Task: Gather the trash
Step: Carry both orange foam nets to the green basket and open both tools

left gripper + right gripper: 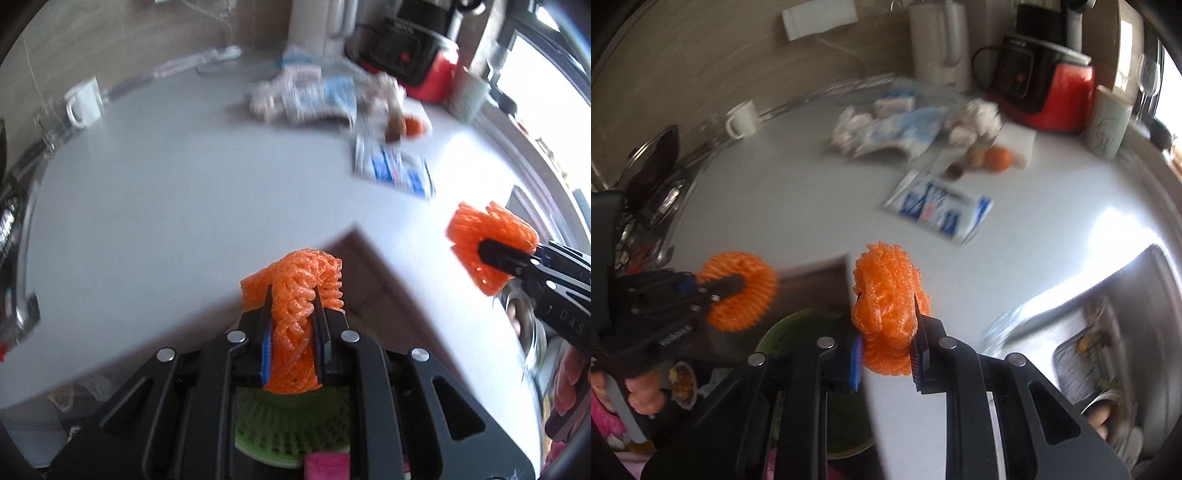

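My left gripper (293, 295) is shut on an orange foam net (295, 280), held over the corner of the white counter (166, 192). My right gripper (886, 306) is shut on a second orange foam net (886, 288). In the left wrist view the right gripper (495, 254) and its net (484, 225) hang at the right, off the counter's edge. The right wrist view shows the left gripper (733, 286) with its ring-shaped net (753, 306) at the left. A green bin (258, 424) (798, 328) sits below both. A blue-and-white wrapper (938, 210) (395, 173) lies on the counter.
A heap of crumpled wrappers (886, 129) lies at the back, with an orange fruit (997, 158) beside it. A white mug (742, 118), a white kettle (942, 48) and a red-and-black appliance (1045, 85) stand along the wall. A sink (1089, 350) is at the right.
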The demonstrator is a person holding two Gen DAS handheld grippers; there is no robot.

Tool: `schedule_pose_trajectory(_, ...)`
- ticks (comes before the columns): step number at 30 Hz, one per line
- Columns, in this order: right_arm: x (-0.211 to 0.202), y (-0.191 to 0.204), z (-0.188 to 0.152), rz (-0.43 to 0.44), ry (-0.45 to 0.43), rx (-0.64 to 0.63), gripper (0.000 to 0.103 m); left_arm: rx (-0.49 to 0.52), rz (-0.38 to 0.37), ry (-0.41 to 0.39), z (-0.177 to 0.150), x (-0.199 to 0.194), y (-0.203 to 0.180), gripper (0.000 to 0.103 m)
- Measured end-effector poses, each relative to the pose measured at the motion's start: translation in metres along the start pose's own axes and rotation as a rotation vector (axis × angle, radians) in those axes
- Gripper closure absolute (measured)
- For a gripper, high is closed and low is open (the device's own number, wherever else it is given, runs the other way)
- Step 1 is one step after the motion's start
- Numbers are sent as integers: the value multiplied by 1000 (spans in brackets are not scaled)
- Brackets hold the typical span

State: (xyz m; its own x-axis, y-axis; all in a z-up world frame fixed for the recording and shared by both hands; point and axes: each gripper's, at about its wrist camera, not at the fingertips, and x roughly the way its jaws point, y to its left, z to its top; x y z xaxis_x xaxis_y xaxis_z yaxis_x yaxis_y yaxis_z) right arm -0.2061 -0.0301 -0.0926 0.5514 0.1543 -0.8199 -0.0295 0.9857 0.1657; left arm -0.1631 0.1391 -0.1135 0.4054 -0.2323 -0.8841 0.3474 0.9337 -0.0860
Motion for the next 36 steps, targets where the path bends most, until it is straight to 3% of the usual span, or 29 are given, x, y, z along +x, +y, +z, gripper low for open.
schedule_pose_trajectory(8,16,55,-59,11,74,26,82,36,-21,95,-61,35,15,80)
schedule_pose_trajectory(16,32,69,-85,-18,105,25,81,56,4,77,-77,33,23,34)
schedule_pose_trajectory(24,48,86,-88,-4,119,2,80,66,47,34,-70,9,44,21)
schedule_pose_trajectory(27,56,92,-91,26,133,-17,71,53,81,3,-62,-5,57,17)
schedule_pose_trajectory(28,59,94,-93,42,139,-19,54,44,86,-8,-59,-11,62,15)
schedule_pose_trajectory(30,65,97,-93,39,149,-31,32,27,94,-28,-55,-20,71,14)
schedule_pose_trajectory(31,66,100,-93,26,146,-43,28,18,101,-38,-52,-25,75,14)
schedule_pose_trajectory(36,56,102,-79,5,120,-69,26,-14,118,-86,-33,-40,84,14)
